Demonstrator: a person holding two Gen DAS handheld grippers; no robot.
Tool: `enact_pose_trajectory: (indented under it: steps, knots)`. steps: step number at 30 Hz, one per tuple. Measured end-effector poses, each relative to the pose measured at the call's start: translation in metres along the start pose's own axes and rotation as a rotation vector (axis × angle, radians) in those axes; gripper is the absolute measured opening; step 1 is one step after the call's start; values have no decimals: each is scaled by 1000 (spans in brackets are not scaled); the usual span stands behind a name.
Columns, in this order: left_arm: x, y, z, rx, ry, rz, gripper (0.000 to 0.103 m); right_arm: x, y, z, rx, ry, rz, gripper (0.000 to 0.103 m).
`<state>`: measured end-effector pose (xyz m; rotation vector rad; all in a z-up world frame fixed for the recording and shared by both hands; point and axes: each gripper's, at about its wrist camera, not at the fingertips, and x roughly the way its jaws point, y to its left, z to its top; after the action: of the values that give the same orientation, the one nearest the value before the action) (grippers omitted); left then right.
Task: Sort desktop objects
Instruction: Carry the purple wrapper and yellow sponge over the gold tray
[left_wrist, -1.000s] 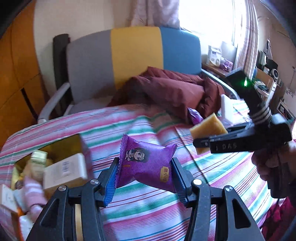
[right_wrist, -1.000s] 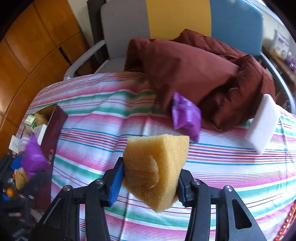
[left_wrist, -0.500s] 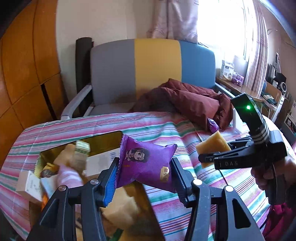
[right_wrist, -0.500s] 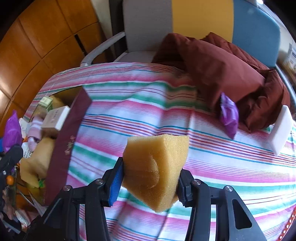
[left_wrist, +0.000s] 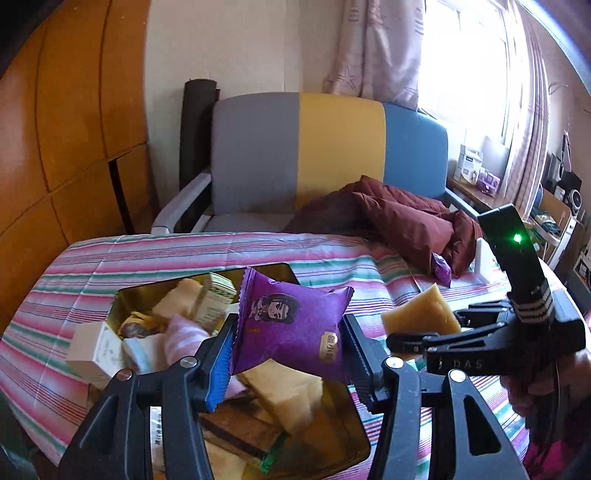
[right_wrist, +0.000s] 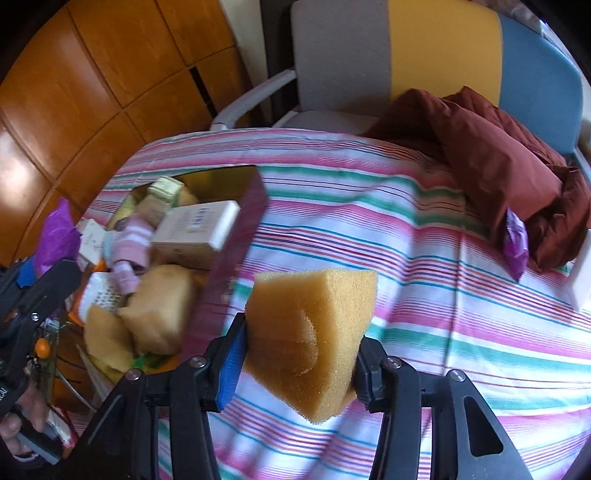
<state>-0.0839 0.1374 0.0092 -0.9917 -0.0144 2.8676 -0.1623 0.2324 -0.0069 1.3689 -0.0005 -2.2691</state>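
Below and just ahead of my left gripper (left_wrist: 288, 350) sits the open box (left_wrist: 122, 295), already crowded with sorted things on the striped desk (right_wrist: 406, 229). I'm in the carry-and-drop step: that gripper is clamped on the purple snack packet (left_wrist: 291, 325), and my right gripper (right_wrist: 299, 354) squeezes the yellow sponge (right_wrist: 310, 332) beside the box's right wall. Next I judge each needs centring over the box before letting go.

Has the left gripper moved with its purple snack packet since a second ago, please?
Yes. The left gripper, shut on the purple snack packet, has travelled leftward from above the bare striped tablecloth to above the open box.
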Motion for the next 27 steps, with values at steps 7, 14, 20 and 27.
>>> enact_pose_trajectory:
  steps: [7,14,20,27]
  knots:
    - [-23,23,-1,-48,-37,8,55,1,40,-1,-4,-27,55,51]
    - [-38,50,-8,-86,-54,48,55,1,76,-3,-16,-43,99,51]
    - [-38,77,-19,-125,-36,109,55,7,111,0,-54,-52,118,51]
    - [-27,105,-28,-170,2,160,55,15,137,5,-88,-50,129,51]
